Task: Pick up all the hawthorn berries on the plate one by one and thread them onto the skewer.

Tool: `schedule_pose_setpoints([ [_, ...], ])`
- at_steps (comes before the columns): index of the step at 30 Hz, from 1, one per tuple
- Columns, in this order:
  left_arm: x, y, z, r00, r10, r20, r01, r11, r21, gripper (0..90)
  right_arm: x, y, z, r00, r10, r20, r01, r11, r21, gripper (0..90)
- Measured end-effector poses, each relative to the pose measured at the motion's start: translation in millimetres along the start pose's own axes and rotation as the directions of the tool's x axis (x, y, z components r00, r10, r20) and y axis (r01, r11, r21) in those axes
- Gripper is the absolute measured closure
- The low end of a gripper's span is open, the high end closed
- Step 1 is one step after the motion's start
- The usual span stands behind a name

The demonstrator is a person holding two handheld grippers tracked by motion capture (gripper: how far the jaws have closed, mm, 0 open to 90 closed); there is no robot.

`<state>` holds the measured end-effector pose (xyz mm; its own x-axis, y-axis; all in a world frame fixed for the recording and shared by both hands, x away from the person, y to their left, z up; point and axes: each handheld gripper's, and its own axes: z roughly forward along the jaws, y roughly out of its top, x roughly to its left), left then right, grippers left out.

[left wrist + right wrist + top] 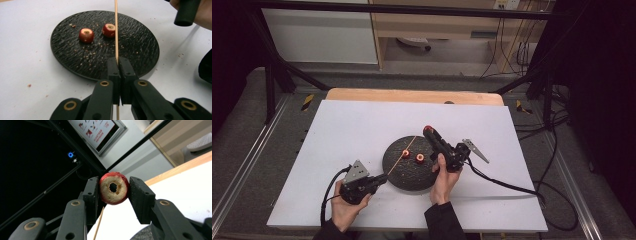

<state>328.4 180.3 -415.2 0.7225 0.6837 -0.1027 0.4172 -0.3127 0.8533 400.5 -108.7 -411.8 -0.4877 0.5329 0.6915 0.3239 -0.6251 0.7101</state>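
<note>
Fingers: left gripper pinches skewer, right gripper clamps cored fruit | Risk: misaligned hole, skewer could snap.

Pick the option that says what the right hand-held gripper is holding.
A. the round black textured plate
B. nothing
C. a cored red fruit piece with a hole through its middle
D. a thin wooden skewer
C: in the right gripper view the right hand-held gripper has its jaws pressed against both sides of the cored red fruit piece; the thin wooden skewer sits clamped in the left hand-held gripper.
</note>
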Motion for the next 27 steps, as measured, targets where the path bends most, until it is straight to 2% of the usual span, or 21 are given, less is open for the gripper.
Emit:
schedule_pose_setpoints([
  [12,-10.9,10.4,10.1,1.0,-0.006,-0.001,0.006,0.9999,-0.008,88.1,-2.5,-0.3,3.0,0.9985,0.054,-0.005,-0.054,0.9957,-0.074,61.0],
  [20,-14.3,11.3,12.3,1.0,-0.006,0.005,0.006,0.9999,-0.013,88.2,-4.6,-2.7,3.3,0.9969,0.077,-0.011,-0.078,0.9932,-0.086,61.0],
  [27,-16.0,11.3,13.7,1.0,-0.005,0.004,0.005,0.9999,-0.012,88.2,-5.3,-5.1,3.3,0.9967,0.08,-0.014,-0.081,0.9931,-0.084,61.0],
])
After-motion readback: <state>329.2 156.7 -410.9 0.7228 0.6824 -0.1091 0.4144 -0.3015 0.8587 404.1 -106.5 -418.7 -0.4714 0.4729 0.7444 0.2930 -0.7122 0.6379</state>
